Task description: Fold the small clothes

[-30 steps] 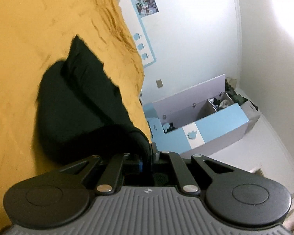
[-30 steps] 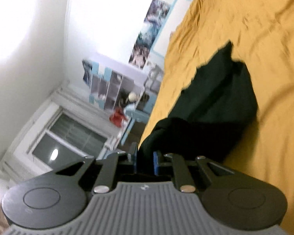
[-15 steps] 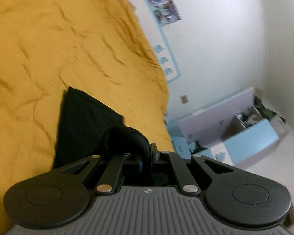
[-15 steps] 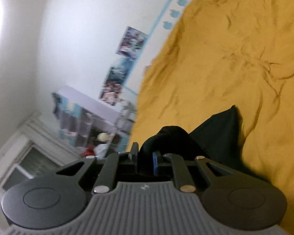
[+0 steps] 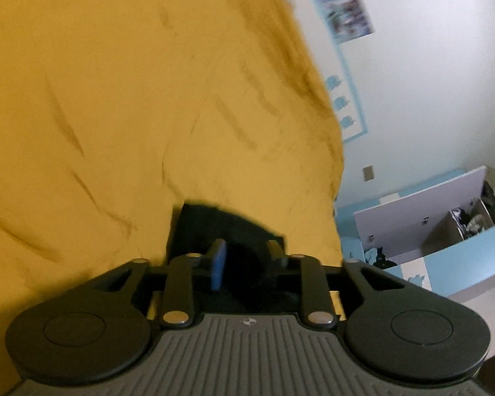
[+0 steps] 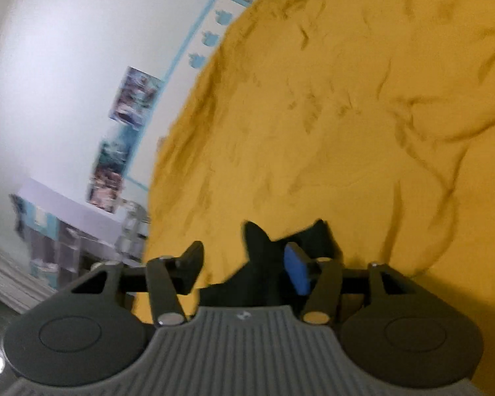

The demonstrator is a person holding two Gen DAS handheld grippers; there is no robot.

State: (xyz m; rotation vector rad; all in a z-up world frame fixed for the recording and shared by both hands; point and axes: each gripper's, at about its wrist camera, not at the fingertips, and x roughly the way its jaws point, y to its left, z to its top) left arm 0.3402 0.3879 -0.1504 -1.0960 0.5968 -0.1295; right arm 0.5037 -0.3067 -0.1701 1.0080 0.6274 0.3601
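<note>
A small black garment [image 5: 221, 227] lies on the mustard-yellow bedspread [image 5: 115, 115], close under both grippers. In the left wrist view my left gripper [image 5: 246, 257] is opening; the black cloth sits between its fingers, and the pads no longer press it. In the right wrist view my right gripper [image 6: 244, 264] is opening wide, with a pointed corner of the black garment [image 6: 264, 247] between the spread fingers, free of the pads. Most of the garment is hidden behind the gripper bodies.
The yellow bedspread [image 6: 346, 115] fills most of both views and is creased. Beyond the bed's edge stand a blue-and-white toy chest [image 5: 445, 247] with its lid up, a shelf unit [image 6: 66, 231], and posters [image 6: 128, 99] on the white wall.
Both grippers carried the black garment across the bed, lowered it onto the spread, and have gone from shut on the cloth to open. The garment now lies flatter and nearer.
</note>
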